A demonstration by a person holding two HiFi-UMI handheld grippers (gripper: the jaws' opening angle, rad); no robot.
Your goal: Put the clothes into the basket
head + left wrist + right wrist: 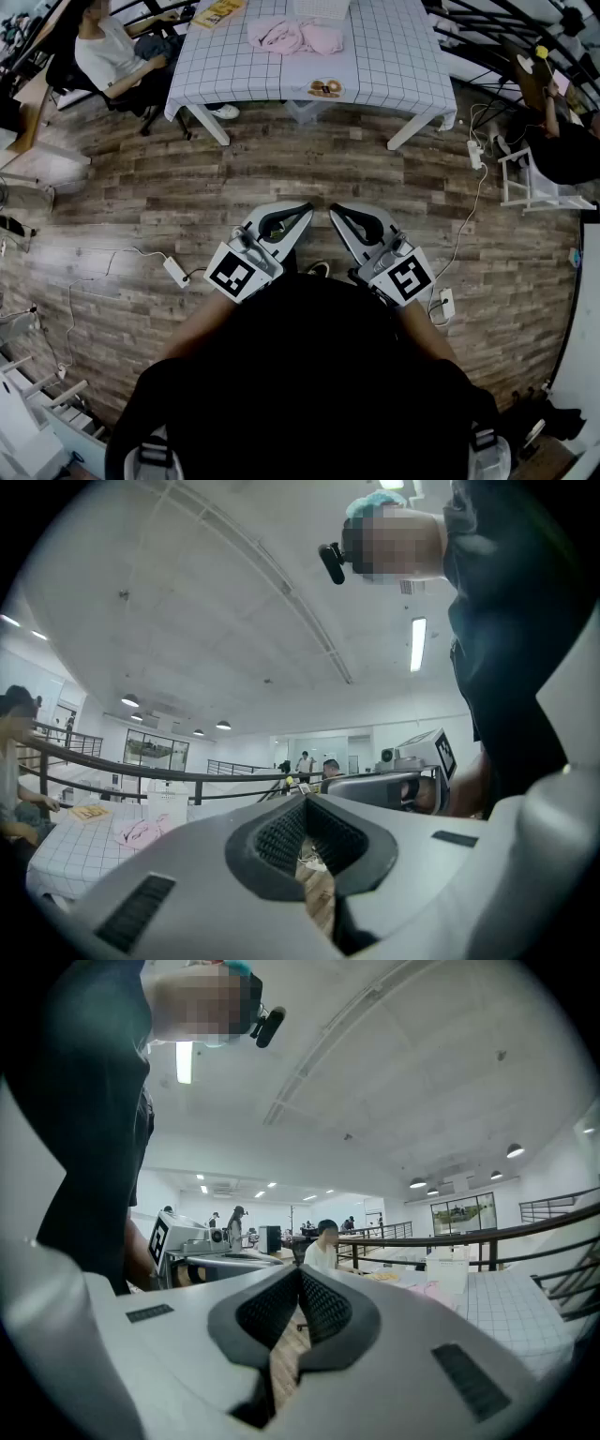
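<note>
My left tongs [306, 803] and right tongs [300, 1274] are both closed tip to tip with nothing between them, only floor showing through the gap lower down. I hold them level in front of my chest, the two noses nearly meeting. Under them is bare brown wood-plank floor [309, 159], and the work lies well ahead of me: the crumpled pink clothes [295, 36] sit toward the far side of the desk with the white grid-patterned cloth [394, 56]. Just beyond them, at the top edge of the head view, is what I take to be the white mesh basket [323, 7]. So the step is the approach, and nothing is gripped yet. To do it well I should walk straight up to the near edge of the desk, minding the white power strip with its cable [175, 271] on the floor to my left. I should open the tongs before I reach, not over the cloth. The small dish of brown things [325, 88] at the near edge lies right on my line, so I should reach over it or to one side. I would bite a raised fold of the pink heap, not a flat part, so the grid cloth does not come up with it.
</note>
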